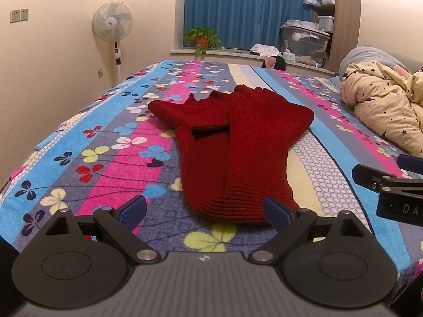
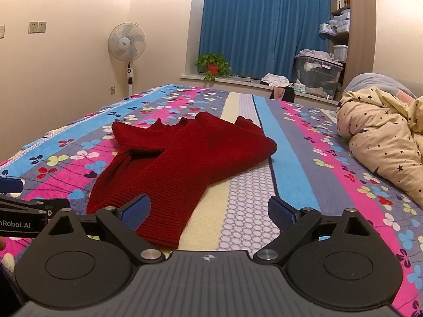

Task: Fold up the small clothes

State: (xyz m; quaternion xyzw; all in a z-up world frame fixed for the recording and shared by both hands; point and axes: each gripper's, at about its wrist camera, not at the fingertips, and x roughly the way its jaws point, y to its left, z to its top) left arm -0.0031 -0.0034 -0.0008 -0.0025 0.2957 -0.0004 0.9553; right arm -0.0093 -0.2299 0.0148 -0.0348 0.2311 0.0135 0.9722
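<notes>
I'm looking at one red knitted garment (image 1: 232, 142) lying on the striped flowered bedspread (image 1: 105, 163), roughly in the middle of the bed, and it's showing a long ribbed body running toward me with its near hem just ahead of my claws. Farther back it's bunching into layers, with one dark slit gaping where two flaps are overlapping, so I'm judging the fold as partly made and not yet tidy.

I'm holding the left gripper (image 1: 205, 211) low over the bedspread with its two blue pads spread wide and nothing between them; the hem is sitting right at the gap, which I'm reading as lining up for a pinch. I'm keeping the right gripper (image 2: 208, 212) just beside it, jaws also wide apart and empty, the garment's near corner lying under its left pad (image 2: 137, 211). Two claws, one hem: I'm guessing a corner each.

Off to the right, one star-printed quilt (image 2: 380, 142) is heaped well apart from the work. One standing fan (image 1: 113, 25) and one potted plant (image 1: 202, 38) are standing by the blue curtain (image 1: 238, 8).
</notes>
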